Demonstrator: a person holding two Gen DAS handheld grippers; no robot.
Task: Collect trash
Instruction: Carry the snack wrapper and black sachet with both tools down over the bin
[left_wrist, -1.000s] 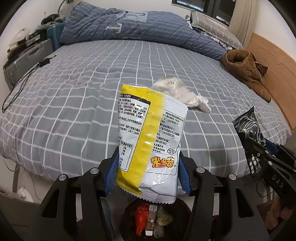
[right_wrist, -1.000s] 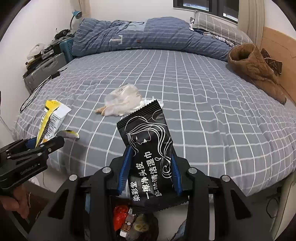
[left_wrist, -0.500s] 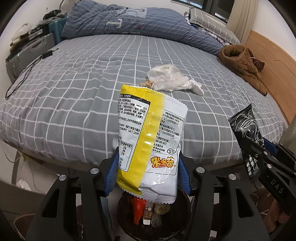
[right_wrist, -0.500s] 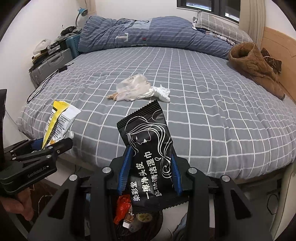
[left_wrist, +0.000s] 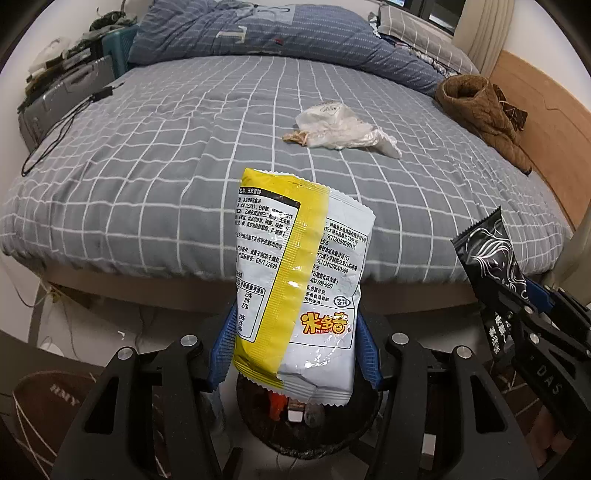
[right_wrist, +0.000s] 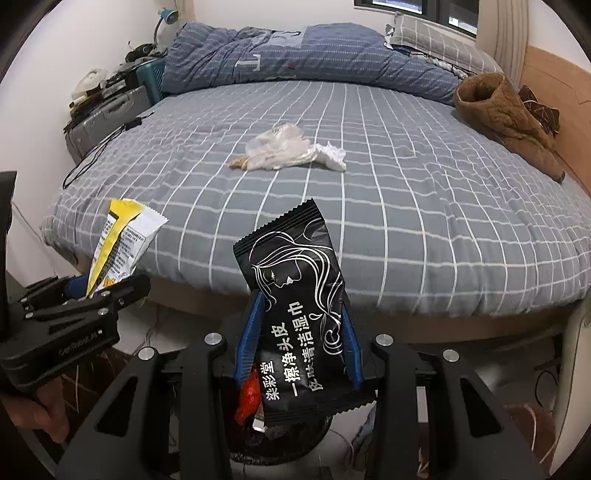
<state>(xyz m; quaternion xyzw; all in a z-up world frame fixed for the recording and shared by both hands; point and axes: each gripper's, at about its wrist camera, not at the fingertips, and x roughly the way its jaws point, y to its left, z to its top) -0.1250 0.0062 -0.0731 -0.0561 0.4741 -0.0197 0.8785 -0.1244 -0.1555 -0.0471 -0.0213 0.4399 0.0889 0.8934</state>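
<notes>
My left gripper (left_wrist: 293, 350) is shut on a yellow and white snack wrapper (left_wrist: 299, 280), held upright over a black trash bin (left_wrist: 306, 439) with trash inside. My right gripper (right_wrist: 299, 343) is shut on a black wipe packet (right_wrist: 295, 302), also above the bin (right_wrist: 280, 439). The black packet also shows at the right of the left wrist view (left_wrist: 487, 254), and the snack wrapper at the left of the right wrist view (right_wrist: 122, 243). A clear plastic bag with crumpled tissue (left_wrist: 340, 127) lies in the middle of the bed (right_wrist: 288, 151).
The bed has a grey checked cover (left_wrist: 147, 177), a blue duvet (left_wrist: 280, 37) at its far side and a brown jacket (left_wrist: 484, 107) at the right. A suitcase (left_wrist: 62, 88) and a black cable (left_wrist: 55, 136) are at the left. A wooden headboard (left_wrist: 543, 122) is right.
Both grippers have pulled back from the bed and lowered with their wrappers still held. The bed edge and floor now show, and the trash bin sits larger beneath the fingers.
</notes>
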